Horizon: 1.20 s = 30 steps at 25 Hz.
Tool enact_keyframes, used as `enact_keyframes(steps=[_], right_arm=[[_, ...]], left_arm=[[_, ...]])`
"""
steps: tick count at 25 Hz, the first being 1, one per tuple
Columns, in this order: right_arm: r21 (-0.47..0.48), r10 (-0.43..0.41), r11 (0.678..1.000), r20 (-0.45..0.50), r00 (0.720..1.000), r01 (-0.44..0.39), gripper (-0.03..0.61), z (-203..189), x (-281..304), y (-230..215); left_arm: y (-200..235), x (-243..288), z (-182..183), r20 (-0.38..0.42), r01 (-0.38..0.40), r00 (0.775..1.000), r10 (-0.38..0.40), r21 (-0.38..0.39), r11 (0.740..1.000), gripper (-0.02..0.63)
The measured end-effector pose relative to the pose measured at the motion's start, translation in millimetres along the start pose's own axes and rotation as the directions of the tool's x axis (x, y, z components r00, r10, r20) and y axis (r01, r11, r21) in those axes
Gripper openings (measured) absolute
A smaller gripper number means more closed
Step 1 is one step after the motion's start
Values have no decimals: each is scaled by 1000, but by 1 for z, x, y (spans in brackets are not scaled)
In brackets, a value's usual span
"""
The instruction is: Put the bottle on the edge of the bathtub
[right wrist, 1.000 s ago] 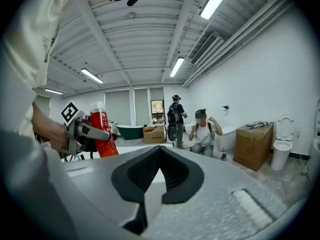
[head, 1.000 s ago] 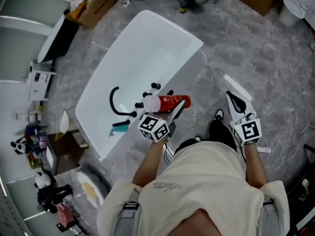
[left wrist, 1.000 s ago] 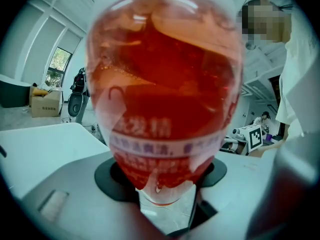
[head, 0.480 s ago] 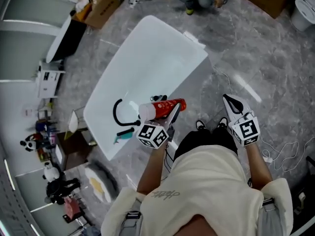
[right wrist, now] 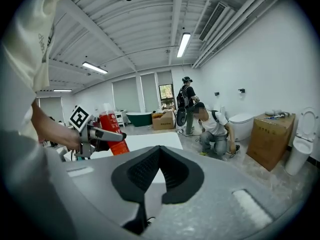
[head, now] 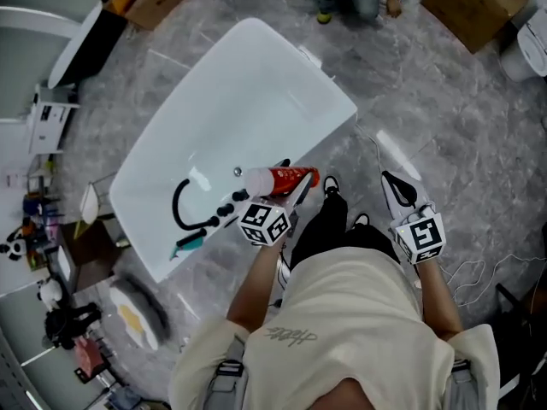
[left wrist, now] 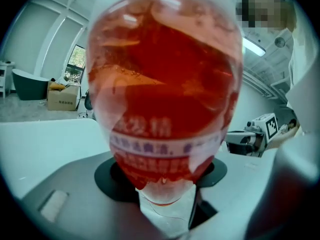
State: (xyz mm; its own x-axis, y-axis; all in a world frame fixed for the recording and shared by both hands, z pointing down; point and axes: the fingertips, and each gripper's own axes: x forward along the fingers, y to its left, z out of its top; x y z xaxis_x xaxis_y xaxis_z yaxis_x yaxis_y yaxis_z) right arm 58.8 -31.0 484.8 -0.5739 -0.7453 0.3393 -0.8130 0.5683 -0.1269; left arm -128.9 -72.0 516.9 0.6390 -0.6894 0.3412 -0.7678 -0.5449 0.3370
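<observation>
Left gripper (head: 301, 187): clamped on red bottle (head: 280, 178), at bathtub (head: 256, 84) rim
Right gripper (head: 396, 186): jaws together, holding nothing

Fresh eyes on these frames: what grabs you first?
The red bottle, clamped in the left hand-held gripper above the near rim of the white bathtub; it fills the left gripper view. Next comes the right hand-held gripper, jaws together on nothing, over the grey floor beside the tub.
</observation>
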Motion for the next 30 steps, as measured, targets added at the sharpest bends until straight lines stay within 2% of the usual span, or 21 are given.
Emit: enact_keyframes(steps=[5, 10, 12, 19, 24, 30], right_arm=[[-15, -19, 1000, -29, 999, 19, 0, 31, 22, -16], [-132, -53, 990, -89, 995, 41, 0, 39, 45, -23], [-147, -69, 988, -104, 992, 54, 0, 38, 52, -24], [-47, -106, 994, -121, 987, 101, 0, 21, 80, -50], [-14, -69, 998, -171, 983, 67, 0, 7, 95, -52], [55, -58, 996, -243, 968, 74, 0, -29, 90, -57]], left_arm=[[20, 54, -5, -56, 55, 997, -48, 121, 991, 302], [41, 98, -32, -125, 116, 988, -95, 170, 979, 302], [51, 109, -45, -155, 127, 983, -100, 170, 977, 302], [81, 162, -95, -252, 128, 964, -78, 191, 973, 302], [93, 197, -123, -307, 132, 951, -41, 282, 950, 302], [107, 234, -148, -338, 140, 941, -17, 344, 928, 302]])
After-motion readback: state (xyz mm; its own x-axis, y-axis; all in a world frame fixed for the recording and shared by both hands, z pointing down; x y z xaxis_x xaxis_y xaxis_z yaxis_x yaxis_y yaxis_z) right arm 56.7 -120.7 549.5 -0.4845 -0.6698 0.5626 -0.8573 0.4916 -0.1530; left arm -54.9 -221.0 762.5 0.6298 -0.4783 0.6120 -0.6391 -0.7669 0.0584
